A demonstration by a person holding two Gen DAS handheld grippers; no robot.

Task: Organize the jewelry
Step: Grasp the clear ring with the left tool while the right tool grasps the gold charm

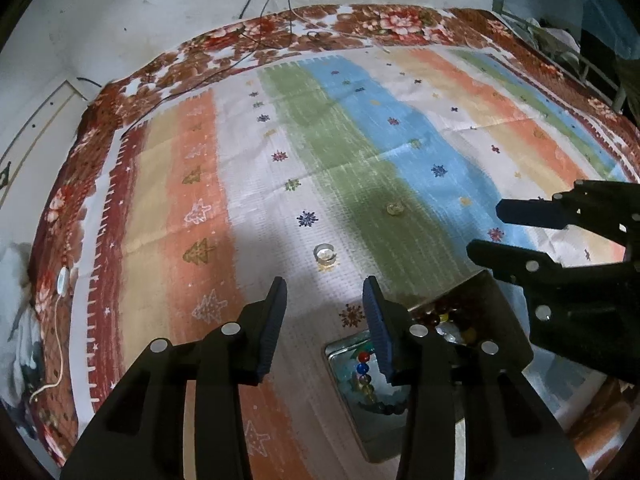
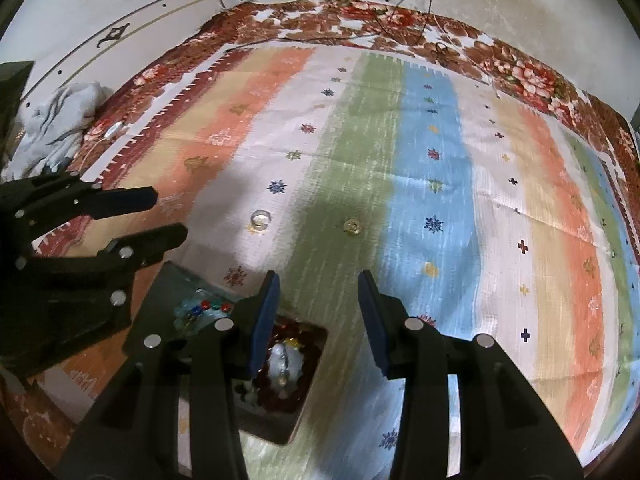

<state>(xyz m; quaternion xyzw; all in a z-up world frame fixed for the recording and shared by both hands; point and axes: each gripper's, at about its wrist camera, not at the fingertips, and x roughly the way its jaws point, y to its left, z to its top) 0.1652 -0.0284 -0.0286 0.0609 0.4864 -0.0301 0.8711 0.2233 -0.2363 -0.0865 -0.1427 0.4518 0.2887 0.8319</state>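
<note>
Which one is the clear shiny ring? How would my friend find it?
Start at the big striped cloth and find its white stripe, just left of the green one. The clear ring lies there alone, ahead of the left tongs. Its neighbour, the small yellowish piece, lies on the green stripe and is duller.

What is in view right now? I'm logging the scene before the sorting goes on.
ring: 1, silvery, on the white stripe.
ring: 1, gold-toned, on the green stripe.
tin box: 1, metal, open, holding dark red beads, near edge.
lid: 1, metal, with coloured beads, beside the box.
striped cloth: 1, multicoloured, over the floral blanket.
cables: several, dark, far edge.
left gripper: black, open, empty.
right gripper: black, open, empty.
</note>
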